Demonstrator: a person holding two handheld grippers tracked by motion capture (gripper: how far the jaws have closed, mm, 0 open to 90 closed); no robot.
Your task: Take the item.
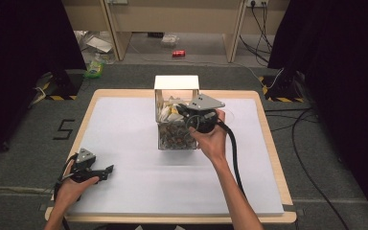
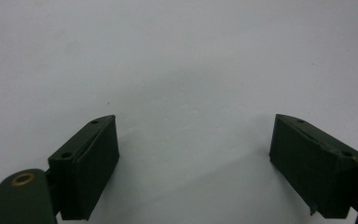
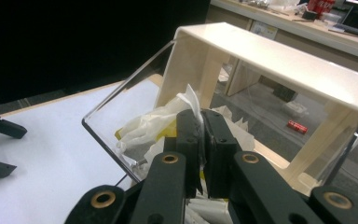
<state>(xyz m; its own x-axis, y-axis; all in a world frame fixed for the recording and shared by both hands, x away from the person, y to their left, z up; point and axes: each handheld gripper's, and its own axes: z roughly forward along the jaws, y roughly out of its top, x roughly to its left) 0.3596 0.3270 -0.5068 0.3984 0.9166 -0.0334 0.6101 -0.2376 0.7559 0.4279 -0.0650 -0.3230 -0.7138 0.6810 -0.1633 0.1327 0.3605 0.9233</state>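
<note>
Right gripper (image 3: pixel 200 135) clamped on white tissue (image 3: pixel 189 100), directly above open-top clear box (image 1: pixel 175 136) at bench (image 1: pixel 124 143) centre. Left gripper (image 2: pixel 193 154) jaws apart, empty, idle near front-left corner, well apart from box.

The high view is evenly lit from above; the white table (image 1: pixel 124 139) is bright, while dark curtains (image 1: pixel 24 57) at both sides fall into black; the picture is soft and a little grainy. In the left gripper view the surface looks dim grey, with soft shadows under the jaws. In the right gripper view the near jaws are blurred; the clear box (image 3: pixel 135 88) wall shows faint glare.
</note>
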